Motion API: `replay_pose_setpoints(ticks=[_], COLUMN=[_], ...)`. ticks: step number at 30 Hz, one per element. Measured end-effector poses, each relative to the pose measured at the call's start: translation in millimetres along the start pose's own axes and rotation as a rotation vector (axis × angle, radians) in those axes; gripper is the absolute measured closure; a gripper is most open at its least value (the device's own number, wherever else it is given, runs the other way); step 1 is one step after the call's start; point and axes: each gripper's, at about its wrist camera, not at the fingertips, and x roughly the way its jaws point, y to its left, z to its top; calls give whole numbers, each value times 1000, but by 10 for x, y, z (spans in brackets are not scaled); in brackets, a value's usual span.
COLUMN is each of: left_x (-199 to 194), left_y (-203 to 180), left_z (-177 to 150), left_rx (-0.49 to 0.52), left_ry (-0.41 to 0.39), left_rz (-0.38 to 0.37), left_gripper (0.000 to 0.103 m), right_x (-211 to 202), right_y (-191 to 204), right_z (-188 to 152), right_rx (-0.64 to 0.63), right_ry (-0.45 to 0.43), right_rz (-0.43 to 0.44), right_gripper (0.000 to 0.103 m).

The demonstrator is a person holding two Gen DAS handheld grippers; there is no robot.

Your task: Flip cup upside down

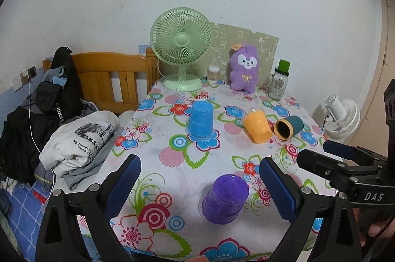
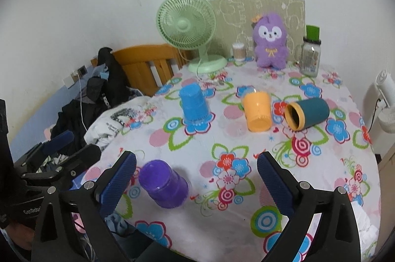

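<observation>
Nearest, the upside-down purple plastic cup [image 1: 225, 199] stands on the floral table [image 1: 158, 138] between the wide-open, empty left gripper [image 1: 200, 190]. Only the right view shows it outside the open, empty right gripper [image 2: 196, 184].

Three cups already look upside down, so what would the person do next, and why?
Probably move the open right gripper toward the teal cup with the yellow rim. It alone lies on its side, mouth open; the blue, orange and purple plastic cups stand inverted.
</observation>
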Motion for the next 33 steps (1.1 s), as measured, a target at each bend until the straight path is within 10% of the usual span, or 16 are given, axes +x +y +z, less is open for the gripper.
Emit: replay_pose_setpoints(ticks=[33], left_x=[-213], left_y=[89], left_z=[72], left_rx=[-20], left_ry=[-106], left_rz=[36], left_gripper=[0], right_x=[-259], right_y=[255], right_z=[78], right_rx=[-44], right_ry=[-118], right_rz=[-4], right_gripper=[0])
